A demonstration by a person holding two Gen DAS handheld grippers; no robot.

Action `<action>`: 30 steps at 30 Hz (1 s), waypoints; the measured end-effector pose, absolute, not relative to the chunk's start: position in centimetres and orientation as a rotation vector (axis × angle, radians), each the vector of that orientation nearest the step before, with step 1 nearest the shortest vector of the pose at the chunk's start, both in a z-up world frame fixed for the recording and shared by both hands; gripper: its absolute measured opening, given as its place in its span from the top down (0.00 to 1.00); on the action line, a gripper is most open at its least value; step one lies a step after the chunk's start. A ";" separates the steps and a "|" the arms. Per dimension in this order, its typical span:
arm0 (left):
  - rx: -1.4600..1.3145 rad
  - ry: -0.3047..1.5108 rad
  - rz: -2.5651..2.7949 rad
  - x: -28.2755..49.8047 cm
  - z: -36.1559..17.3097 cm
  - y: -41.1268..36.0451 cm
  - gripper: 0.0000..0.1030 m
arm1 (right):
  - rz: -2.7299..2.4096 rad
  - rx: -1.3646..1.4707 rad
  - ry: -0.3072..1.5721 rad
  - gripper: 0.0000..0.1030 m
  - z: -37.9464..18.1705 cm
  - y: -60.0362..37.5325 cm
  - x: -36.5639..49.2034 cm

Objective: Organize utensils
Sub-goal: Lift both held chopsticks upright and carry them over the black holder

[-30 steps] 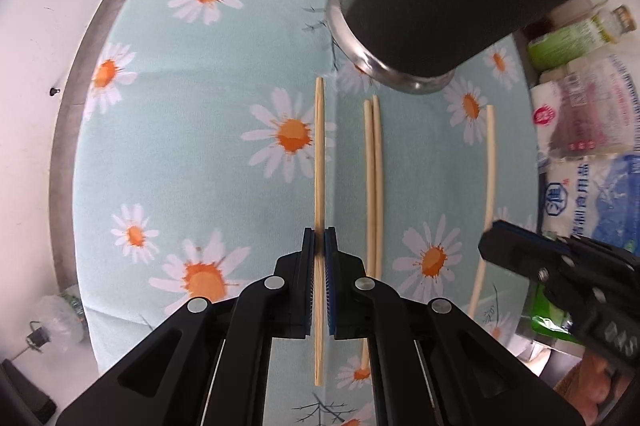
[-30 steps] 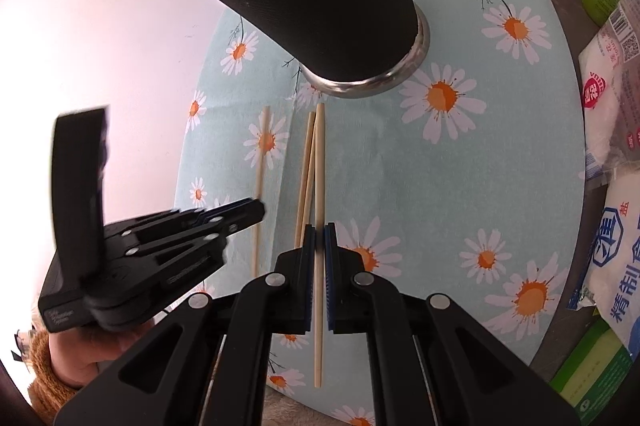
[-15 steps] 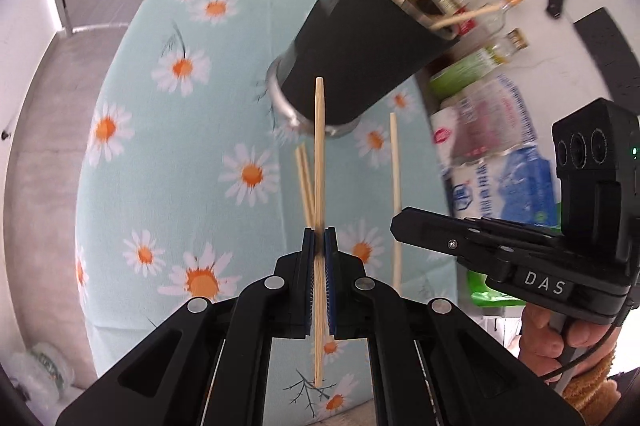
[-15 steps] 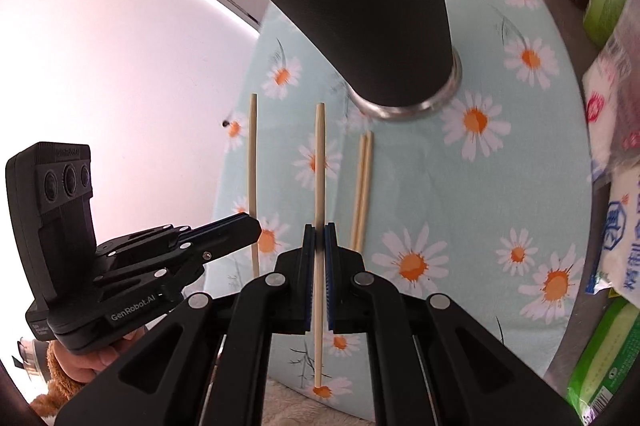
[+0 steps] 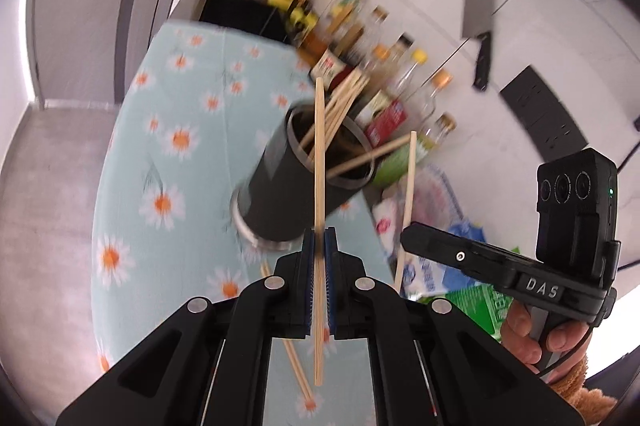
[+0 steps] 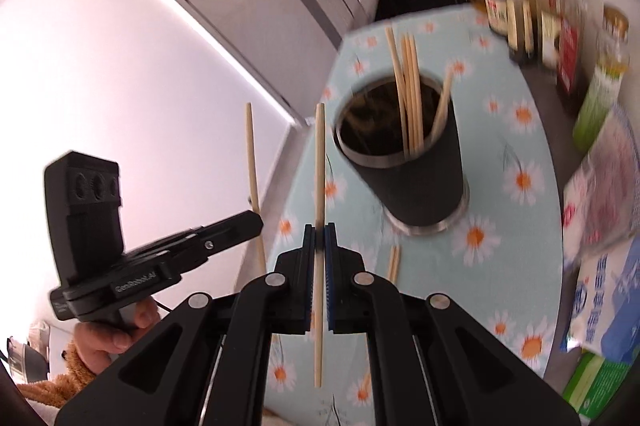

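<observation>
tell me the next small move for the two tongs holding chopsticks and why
Probably carry both forward over the black cylindrical holder and tip the sticks down into its open mouth. The left tongs and right tongs each clamp one pale wooden chopstick, already clear of the daisy-print tablecloth, and the holder already contains others.

bright, even daylight | motion blur — background smeared | fisheye edges warped, dark corners

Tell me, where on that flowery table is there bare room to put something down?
The daisy cloth left of the black holder is bare to its edge. Two chopsticks lie in front of the holder. The right side is crowded with bottles and packets.
</observation>
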State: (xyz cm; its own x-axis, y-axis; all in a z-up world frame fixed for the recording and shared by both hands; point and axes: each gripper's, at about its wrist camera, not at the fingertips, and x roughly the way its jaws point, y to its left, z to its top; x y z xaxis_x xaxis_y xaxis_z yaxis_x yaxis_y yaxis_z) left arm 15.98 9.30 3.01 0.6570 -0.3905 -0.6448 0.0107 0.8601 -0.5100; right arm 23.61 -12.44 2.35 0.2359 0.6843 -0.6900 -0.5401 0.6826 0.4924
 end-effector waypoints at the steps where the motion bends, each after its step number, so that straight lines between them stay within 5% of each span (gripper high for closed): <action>1: -0.491 0.793 -0.254 16.1 3.6 9.3 0.96 | 0.845 0.179 1.003 0.94 3.0 -12.6 24.0; 11: -0.411 0.511 -0.306 18.6 7.7 9.9 0.96 | 0.851 0.218 0.762 0.94 6.8 -12.2 27.6; 30: -0.331 0.328 -0.309 24.1 6.7 8.9 0.96 | 0.761 0.149 0.472 0.94 8.0 -11.7 29.6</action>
